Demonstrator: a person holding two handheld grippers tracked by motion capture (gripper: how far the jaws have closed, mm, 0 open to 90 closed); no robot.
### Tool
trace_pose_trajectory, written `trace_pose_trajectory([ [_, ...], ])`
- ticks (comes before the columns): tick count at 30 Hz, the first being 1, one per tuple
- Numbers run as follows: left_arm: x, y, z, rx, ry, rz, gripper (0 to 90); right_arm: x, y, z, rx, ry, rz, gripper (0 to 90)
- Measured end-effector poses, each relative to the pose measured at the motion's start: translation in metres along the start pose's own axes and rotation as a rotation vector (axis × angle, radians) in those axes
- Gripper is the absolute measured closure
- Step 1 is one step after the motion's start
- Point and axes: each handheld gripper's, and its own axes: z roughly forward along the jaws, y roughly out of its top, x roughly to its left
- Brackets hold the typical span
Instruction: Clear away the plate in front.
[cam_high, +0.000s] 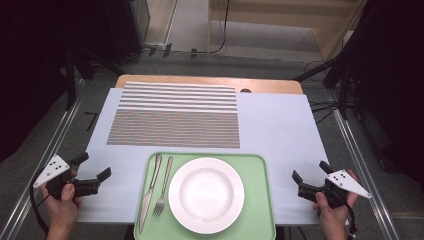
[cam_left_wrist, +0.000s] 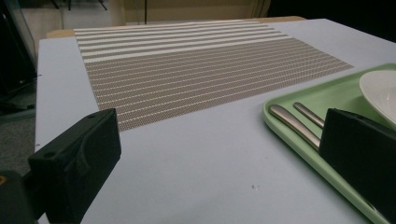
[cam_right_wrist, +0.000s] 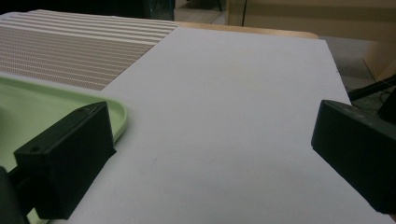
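Both jaws stand spread and empty: left gripper (cam_high: 92, 172) left of the tray (cam_high: 260, 200), right gripper (cam_high: 310, 177) right of it. Plate (cam_high: 206, 195), knife (cam_high: 150, 192) and fork (cam_high: 163, 187) lie on the tray. Likely step: approach the tray rims level, from both sides together.

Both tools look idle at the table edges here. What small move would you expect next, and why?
Probably the left tool eases right toward the knife and fork on the green tray. Its jaws stand open and empty, and the cutlery lies nearest it, left of the plate. The right tool is open too, with bare table ahead.
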Motion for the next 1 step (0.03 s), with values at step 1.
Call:
trace_pose_trajectory([
  [1, -0.0007, -0.0001, 0.0005, 0.001, -0.004, -0.003, 0.0, 0.0006, 0.0000, 0.0002, -0.001, 0.001, 0.000, 0.0],
])
